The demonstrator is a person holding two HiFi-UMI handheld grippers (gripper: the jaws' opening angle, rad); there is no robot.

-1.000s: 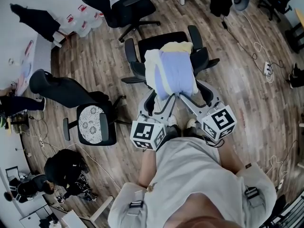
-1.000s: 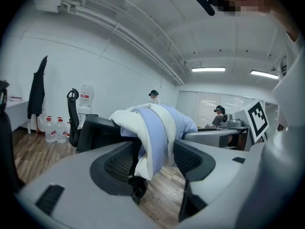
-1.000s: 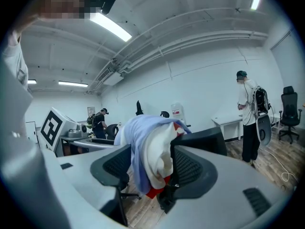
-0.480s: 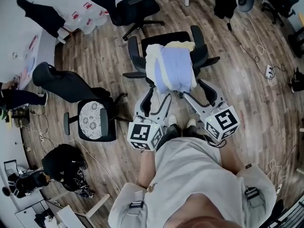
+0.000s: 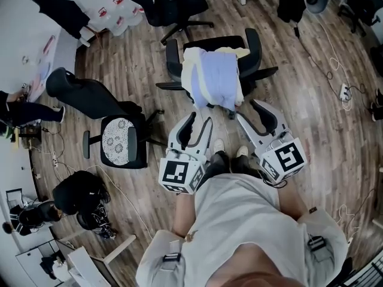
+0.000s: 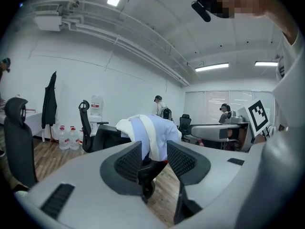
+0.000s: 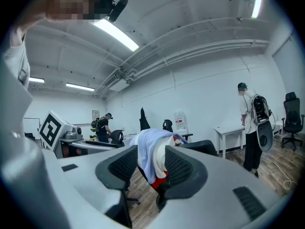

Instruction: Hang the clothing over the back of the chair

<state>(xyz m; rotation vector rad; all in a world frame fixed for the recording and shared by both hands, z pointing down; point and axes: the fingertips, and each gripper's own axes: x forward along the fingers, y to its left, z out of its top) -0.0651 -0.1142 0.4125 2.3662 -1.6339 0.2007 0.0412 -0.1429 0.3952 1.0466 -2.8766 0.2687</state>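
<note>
A light blue and cream garment (image 5: pixel 214 82) lies draped over the back of a black office chair (image 5: pixel 255 45), hanging down toward me. Both grippers are held short of it, apart from the cloth. In the head view my left gripper (image 5: pixel 199 124) and right gripper (image 5: pixel 251 113) sit side by side in front of the person's feet. The jaws of both are closing, with nothing between them. In the left gripper view the garment (image 6: pixel 153 130) shows beyond the left gripper (image 6: pixel 151 149). Past the right gripper (image 7: pixel 150 156), the garment (image 7: pixel 153 142) also hangs on the chair.
A black chair with a patterned seat (image 5: pixel 116 148) stands to the left, another black chair (image 5: pixel 173 5) behind. A dark bag (image 5: pixel 78 199) lies on the wood floor at lower left. Cables (image 5: pixel 335 70) run along the right. A person (image 7: pixel 250 128) stands by a white table.
Both grippers have drawn back from the chair toward the person, and their jaws stand narrower. The garment stays draped on the chair back.
</note>
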